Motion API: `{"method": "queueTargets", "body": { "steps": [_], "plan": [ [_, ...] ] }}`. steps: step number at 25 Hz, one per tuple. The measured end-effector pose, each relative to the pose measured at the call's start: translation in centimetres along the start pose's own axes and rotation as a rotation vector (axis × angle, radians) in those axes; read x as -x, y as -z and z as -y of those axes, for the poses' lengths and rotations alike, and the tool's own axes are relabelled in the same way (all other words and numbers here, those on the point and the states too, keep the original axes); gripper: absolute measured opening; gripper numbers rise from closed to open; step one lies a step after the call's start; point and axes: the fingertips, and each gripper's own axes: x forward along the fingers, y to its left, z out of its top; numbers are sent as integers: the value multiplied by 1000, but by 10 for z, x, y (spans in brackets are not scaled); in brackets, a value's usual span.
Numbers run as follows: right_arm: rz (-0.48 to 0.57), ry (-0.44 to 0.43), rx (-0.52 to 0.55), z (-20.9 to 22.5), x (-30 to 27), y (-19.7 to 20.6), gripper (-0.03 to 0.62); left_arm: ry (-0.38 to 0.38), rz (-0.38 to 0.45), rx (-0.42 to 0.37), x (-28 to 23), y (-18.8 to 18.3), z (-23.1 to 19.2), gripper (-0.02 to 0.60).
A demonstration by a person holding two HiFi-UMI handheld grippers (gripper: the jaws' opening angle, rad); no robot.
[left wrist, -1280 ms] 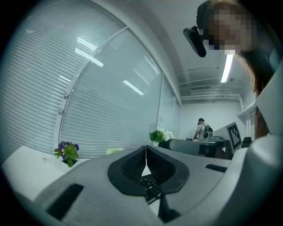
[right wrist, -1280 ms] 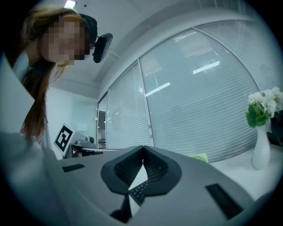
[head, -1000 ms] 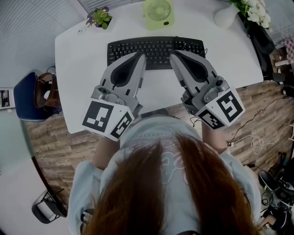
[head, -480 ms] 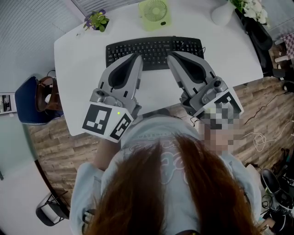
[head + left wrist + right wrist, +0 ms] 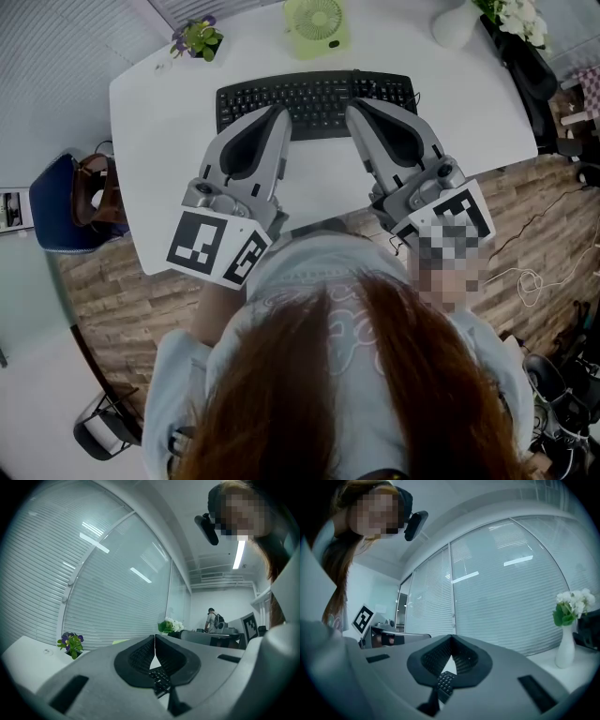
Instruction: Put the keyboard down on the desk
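The black keyboard (image 5: 314, 97) lies flat on the white desk (image 5: 169, 141), toward its far side. My left gripper (image 5: 279, 112) and right gripper (image 5: 354, 108) both reach over the keyboard's near edge, one toward each end. Each has its jaws closed tip to tip. In the left gripper view the left gripper (image 5: 154, 637) shows a few keys of the keyboard (image 5: 160, 679) through the hollow behind the tips. The right gripper (image 5: 451, 638) shows the keyboard (image 5: 444, 681) the same way. Nothing sits between either pair of tips.
A green desk fan (image 5: 317, 23) stands just behind the keyboard. A small purple-flowered plant (image 5: 195, 39) is at the far left corner, a white vase of flowers (image 5: 455, 26) at the far right. A blue chair (image 5: 66, 202) stands left of the desk.
The right gripper has turned a little, so the vase sits further left in its view. The left gripper and the keyboard have barely shifted.
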Motion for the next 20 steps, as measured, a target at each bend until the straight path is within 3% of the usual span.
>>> {"method": "queueTargets", "body": {
  "steps": [20],
  "plan": [
    [-15,26,21,-12,-8,7,5,24,2,9,9,4,-11,14]
  ]
}}
